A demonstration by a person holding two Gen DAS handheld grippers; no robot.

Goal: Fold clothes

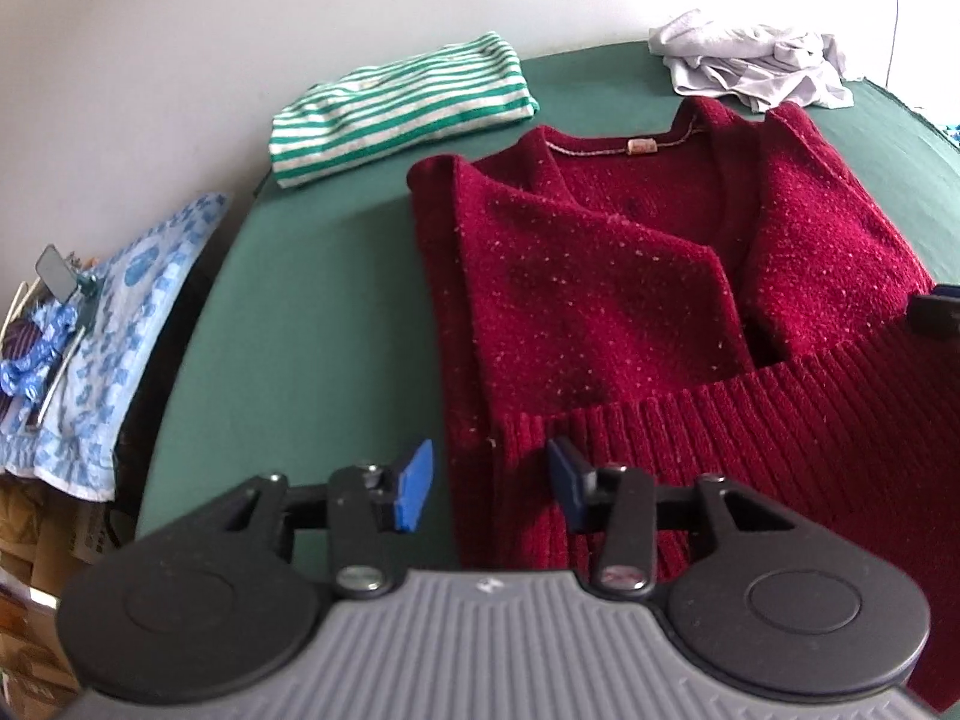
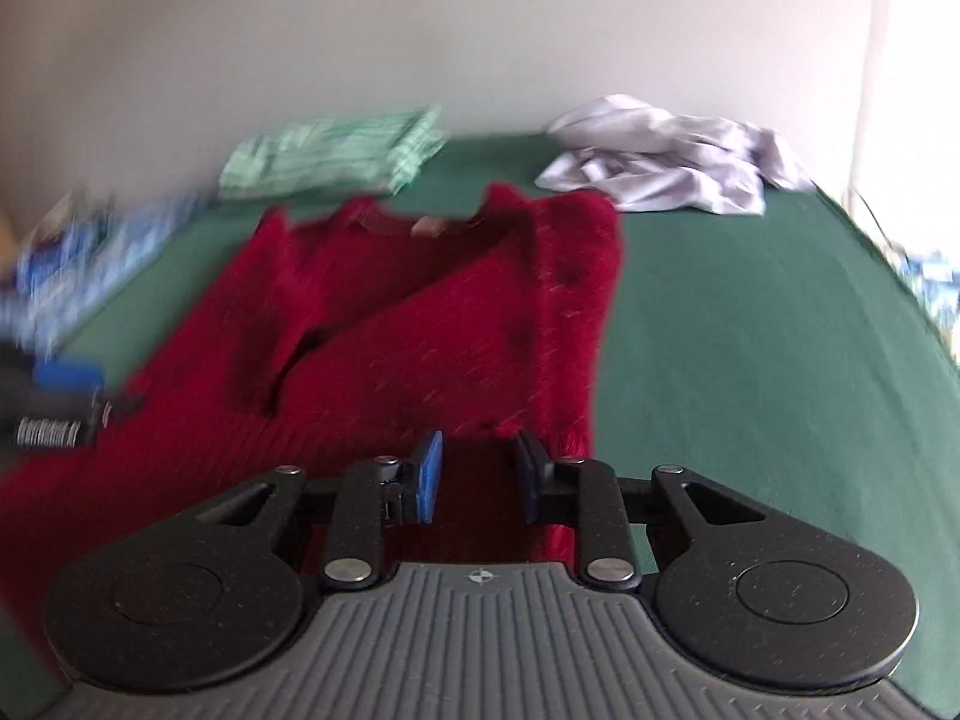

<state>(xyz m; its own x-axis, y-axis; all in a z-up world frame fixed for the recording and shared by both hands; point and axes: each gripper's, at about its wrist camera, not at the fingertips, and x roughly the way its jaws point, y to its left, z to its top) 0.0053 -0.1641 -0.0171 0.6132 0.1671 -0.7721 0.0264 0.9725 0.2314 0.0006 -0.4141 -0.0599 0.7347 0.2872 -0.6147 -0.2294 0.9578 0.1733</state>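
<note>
Red sweater (image 1: 630, 300) lies partly folded on green table (image 1: 312, 312). Left gripper (image 1: 492, 480) stands parted over the hem's corner, gripping nothing. Right gripper (image 2: 477, 474) likewise, narrower.

Light: soft daylight, even, brighter at the right edge of both views; pale wall (image 1: 180, 30) mildly washed out.
Shadows: faint, under the red sweater's (image 1: 630, 276) folded flap and along its near hem.
Sharpness: left wrist view crisp around the sweater; right wrist view motion-smeared, striped garment (image 2: 330, 150) beyond the sweater (image 2: 420, 312) streaked.
Distortion: fisheye bowing, dark corners.
</note>
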